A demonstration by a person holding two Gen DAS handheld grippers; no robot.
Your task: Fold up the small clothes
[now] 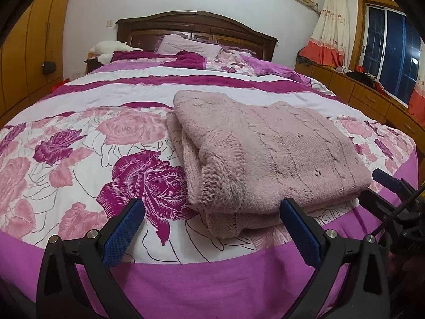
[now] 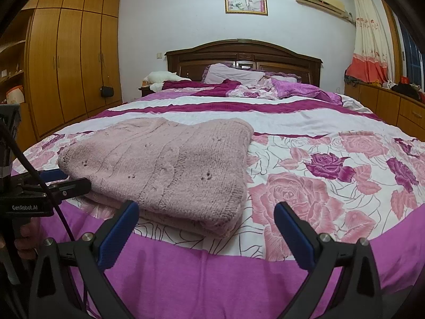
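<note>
Left wrist view: left gripper fingers spread wide, holding nothing, just in front of the folded pink sweater; sweater lies on the floral bedspread near its front edge. Right wrist view: right gripper spread wide, empty; sweater ahead-left of it, left gripper at the sweater's left edge.

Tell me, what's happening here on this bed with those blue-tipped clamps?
A person is holding a two-finger gripper in each hand to fold small clothes. A pink knitted sweater lies folded in layers on the floral bedspread, near the foot of the bed. The left gripper and the right gripper are both open, hold nothing and sit at the sweater's near edge.
</note>
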